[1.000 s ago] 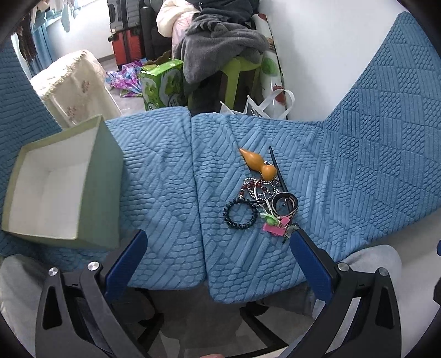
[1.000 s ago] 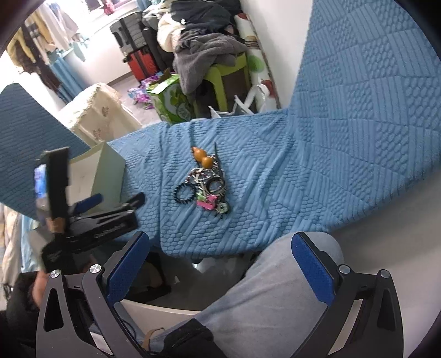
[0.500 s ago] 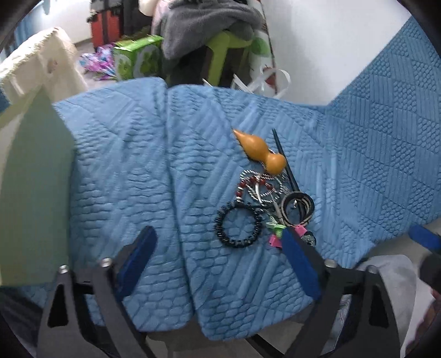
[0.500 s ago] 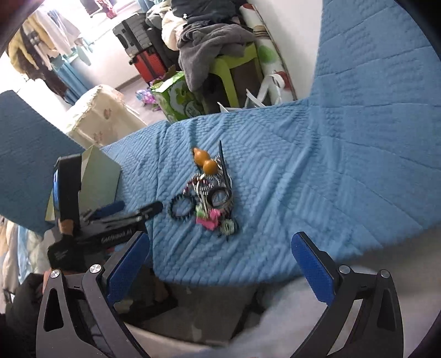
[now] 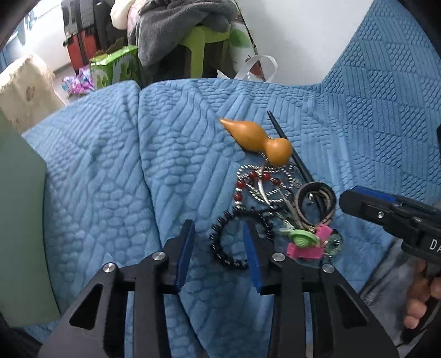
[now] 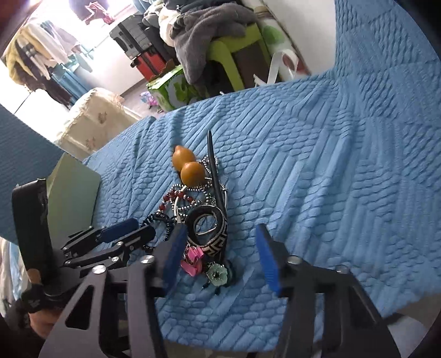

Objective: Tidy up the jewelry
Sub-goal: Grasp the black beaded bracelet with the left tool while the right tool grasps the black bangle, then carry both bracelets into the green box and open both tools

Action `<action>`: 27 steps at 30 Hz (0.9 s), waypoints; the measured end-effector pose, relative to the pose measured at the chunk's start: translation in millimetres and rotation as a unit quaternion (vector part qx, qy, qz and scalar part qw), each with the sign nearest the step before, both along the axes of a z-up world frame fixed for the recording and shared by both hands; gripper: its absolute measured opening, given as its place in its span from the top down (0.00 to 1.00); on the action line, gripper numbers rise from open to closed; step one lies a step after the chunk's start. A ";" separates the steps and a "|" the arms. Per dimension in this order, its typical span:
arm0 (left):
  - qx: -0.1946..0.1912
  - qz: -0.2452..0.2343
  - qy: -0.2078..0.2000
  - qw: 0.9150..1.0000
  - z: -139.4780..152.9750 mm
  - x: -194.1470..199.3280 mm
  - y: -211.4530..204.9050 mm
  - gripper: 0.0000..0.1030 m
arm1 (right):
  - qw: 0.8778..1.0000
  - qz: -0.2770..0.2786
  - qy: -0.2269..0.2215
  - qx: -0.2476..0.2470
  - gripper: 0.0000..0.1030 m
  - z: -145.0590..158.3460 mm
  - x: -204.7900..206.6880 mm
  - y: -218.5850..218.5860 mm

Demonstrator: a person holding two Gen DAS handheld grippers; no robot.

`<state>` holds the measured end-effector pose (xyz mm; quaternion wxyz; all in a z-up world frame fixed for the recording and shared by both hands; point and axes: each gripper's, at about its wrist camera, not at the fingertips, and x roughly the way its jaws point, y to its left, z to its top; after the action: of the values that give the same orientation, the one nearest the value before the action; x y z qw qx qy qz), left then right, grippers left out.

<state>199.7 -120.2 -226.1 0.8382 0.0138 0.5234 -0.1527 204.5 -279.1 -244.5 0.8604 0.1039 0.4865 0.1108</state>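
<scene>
A heap of jewelry lies on the blue quilted cushion: an orange gourd charm, a black hair stick, a silver bead chain with red beads, a patterned bangle, a pink clip and a green flower piece. My left gripper hangs low over the black beaded bracelet. Its jaws are closing with the bracelet's left arc between them, pads not pressing. My right gripper is closing around the bangle and pink clip without gripping them.
A pale green box stands at the left edge of the cushion. Behind the sofa are a green stool with grey clothes, a green carton and suitcases. A person's grey trouser leg is at lower right.
Both grippers have dropped close to the jewelry heap and their jaws have narrowed from wide. The green box has slid mostly out of the left wrist view.
</scene>
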 end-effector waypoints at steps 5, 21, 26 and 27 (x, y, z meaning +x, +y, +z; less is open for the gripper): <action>0.027 -0.020 -0.015 0.999 -1.3 4.0 -4.0 0.73 | 0.999 0.014 -0.007 -0.035 0.64 -6.7 3.4 12.6; -0.005 0.011 -0.036 0.999 20.7 -15.9 14.8 0.92 | 0.996 0.018 0.000 -0.086 0.92 -8.9 13.4 35.9; -0.024 0.018 -0.046 0.998 42.1 -20.0 26.7 0.92 | 0.995 0.003 -0.039 -0.095 0.92 11.6 5.8 39.0; -0.028 0.020 -0.047 0.998 45.8 -20.9 29.5 0.92 | 0.995 -0.001 -0.041 -0.094 0.92 13.9 4.2 37.7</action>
<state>178.8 -90.8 -180.2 0.8648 -0.0134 0.4792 -0.1494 208.8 -241.4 -230.5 0.8854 0.0184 0.4595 0.0683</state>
